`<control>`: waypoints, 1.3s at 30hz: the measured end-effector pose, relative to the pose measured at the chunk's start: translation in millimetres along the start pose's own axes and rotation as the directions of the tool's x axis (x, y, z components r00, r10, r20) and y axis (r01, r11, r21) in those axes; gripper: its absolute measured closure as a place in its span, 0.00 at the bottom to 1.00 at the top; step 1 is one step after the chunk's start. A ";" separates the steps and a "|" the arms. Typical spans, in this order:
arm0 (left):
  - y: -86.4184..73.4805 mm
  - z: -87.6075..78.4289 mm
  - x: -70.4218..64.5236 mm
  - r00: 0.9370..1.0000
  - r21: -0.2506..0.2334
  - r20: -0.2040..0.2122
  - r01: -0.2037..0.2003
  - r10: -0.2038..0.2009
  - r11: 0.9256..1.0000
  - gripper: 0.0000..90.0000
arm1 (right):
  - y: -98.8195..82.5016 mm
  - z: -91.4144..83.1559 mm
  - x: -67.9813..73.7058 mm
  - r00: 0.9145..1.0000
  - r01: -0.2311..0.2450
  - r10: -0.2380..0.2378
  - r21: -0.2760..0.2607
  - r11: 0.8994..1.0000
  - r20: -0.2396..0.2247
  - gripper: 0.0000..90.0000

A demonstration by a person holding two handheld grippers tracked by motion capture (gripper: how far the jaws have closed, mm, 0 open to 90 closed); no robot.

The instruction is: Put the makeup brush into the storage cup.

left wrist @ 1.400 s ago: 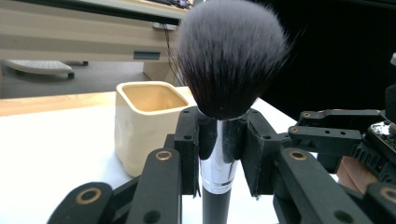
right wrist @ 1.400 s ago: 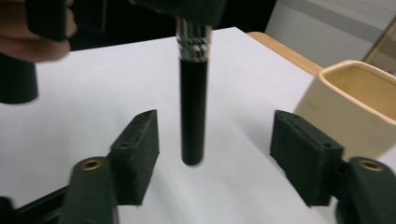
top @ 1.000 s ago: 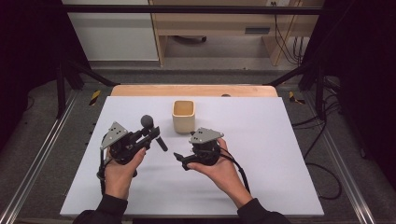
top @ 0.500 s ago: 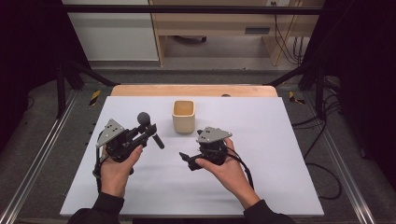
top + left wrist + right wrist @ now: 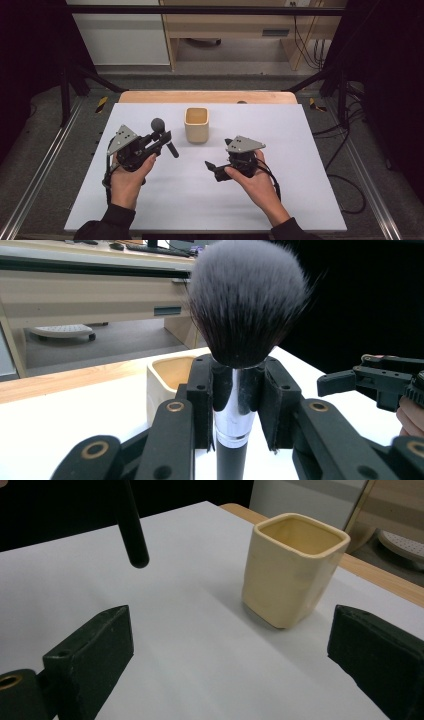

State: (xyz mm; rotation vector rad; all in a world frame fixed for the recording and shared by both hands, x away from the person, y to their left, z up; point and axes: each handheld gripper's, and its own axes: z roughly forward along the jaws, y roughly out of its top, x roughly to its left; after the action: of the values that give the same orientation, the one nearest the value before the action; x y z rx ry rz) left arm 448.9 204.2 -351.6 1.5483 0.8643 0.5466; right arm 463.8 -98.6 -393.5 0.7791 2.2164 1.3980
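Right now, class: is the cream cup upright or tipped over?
Upright. The cup stands on its base on the white table, mouth facing up; the right gripper view shows its open rim on top.

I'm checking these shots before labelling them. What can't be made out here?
- Brush handle end: left gripper view, cut off by the bottom edge between the left claw pads.
- Cup bottom inside: high view, hidden by its own walls.
- Brush head: right gripper view, cut off by the top edge.

Cup [image 5: 196, 125] mid table [image 5: 300, 150], brush [image 5: 164, 136] just left, right tongs [image 5: 210, 165] nearer front
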 end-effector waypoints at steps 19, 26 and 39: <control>7.1 0.8 1.4 1.000 -0.001 -0.004 -0.005 0.005 1.000 0.78 | -22.3 -31.8 -23.1 0.995 -0.057 0.059 -0.030 0.998 0.076 0.05; 10.8 2.2 0.4 1.000 0.000 -0.005 -0.014 0.014 1.000 0.78 | -35.8 -44.7 -31.0 0.991 -0.090 0.094 -0.043 0.995 0.099 0.05; 14.1 5.1 1.4 1.000 -0.005 -0.008 -0.008 0.008 1.000 0.78 | -54.1 -61.5 -38.4 0.983 -0.098 0.105 -0.056 0.994 0.153 0.05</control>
State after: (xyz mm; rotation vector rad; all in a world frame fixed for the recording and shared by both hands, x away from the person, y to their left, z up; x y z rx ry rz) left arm 456.7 202.0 -338.9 1.5465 0.8622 0.5611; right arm 443.1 -183.9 -415.4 0.9625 2.0419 1.3817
